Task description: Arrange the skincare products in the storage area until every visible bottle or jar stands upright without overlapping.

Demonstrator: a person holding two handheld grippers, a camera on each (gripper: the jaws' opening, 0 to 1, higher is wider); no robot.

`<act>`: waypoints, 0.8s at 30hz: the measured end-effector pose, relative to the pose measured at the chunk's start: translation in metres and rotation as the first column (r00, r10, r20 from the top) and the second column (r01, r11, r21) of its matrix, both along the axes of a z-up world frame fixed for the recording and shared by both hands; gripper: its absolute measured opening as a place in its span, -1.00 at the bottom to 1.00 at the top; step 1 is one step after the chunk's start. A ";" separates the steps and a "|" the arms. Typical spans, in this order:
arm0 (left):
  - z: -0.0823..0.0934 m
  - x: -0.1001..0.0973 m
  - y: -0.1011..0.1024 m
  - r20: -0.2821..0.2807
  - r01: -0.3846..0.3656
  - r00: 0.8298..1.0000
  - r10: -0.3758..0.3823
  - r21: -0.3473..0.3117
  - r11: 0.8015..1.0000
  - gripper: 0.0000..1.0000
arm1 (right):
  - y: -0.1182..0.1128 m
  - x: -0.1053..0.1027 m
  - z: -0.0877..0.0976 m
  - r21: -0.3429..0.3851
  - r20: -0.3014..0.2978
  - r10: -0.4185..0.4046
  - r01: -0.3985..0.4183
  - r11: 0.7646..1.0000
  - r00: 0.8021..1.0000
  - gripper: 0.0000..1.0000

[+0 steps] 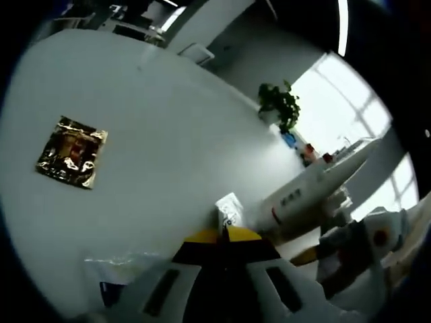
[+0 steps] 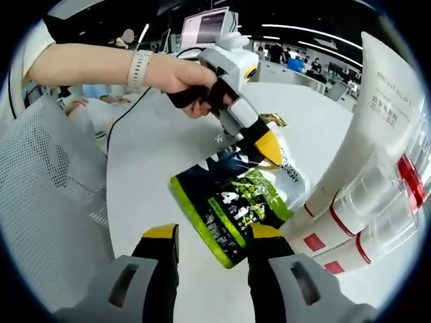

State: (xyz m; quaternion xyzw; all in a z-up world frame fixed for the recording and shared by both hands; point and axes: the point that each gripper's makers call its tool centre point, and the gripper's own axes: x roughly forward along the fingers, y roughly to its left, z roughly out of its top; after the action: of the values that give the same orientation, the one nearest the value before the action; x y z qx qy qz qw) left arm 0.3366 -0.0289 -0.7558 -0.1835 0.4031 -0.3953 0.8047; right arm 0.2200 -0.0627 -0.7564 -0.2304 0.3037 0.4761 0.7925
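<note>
Left gripper view: the left tool (image 1: 225, 237) has its yellow-tipped jaws together, clamped on a thin edge, most likely the edge of the green packet seen in the other view. Beyond lies the white worktop (image 1: 168, 155). A gold foil sachet (image 1: 71, 152) lies flat, far left. White tubes (image 1: 306, 192) lie tipped over at right, near a small white sachet (image 1: 229, 208).

Right gripper view: the right tool (image 2: 212, 235) has jaws apart, nothing between them, hovering just short of the near edge of the green packet (image 2: 232, 198). The left tool (image 2: 269, 149), held in a hand (image 2: 188, 84), pinches the packet's far edge, prob. to lift it off the pile. White tubes (image 2: 363, 168) w/ red bands lie stacked at right, overlapping, caps toward the packet. None stands upright yet, so the arranging is at an early stage.
</note>
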 end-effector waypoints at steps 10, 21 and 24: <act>-0.002 0.001 0.001 0.009 0.000 1.000 0.000 0.002 1.000 -1.00 | -0.004 0.016 0.009 0.061 0.013 -0.082 0.081 0.995 0.997 -0.31; -0.002 -0.003 -0.002 0.054 0.030 0.998 -0.030 0.009 1.000 -1.00 | -0.004 0.017 -0.007 0.039 -0.004 -0.098 0.098 0.994 0.995 -0.37; 0.000 -0.003 -0.003 0.058 0.043 0.997 -0.044 0.007 0.999 -1.00 | -0.003 0.017 -0.007 0.034 -0.001 -0.098 0.098 0.995 0.995 -0.37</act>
State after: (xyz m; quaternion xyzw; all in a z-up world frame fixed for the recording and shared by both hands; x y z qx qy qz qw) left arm 0.3331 -0.0319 -0.7557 -0.1606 0.3845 -0.4167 0.8079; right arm 0.2368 -0.0662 -0.7634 -0.2019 0.3061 0.4418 0.8188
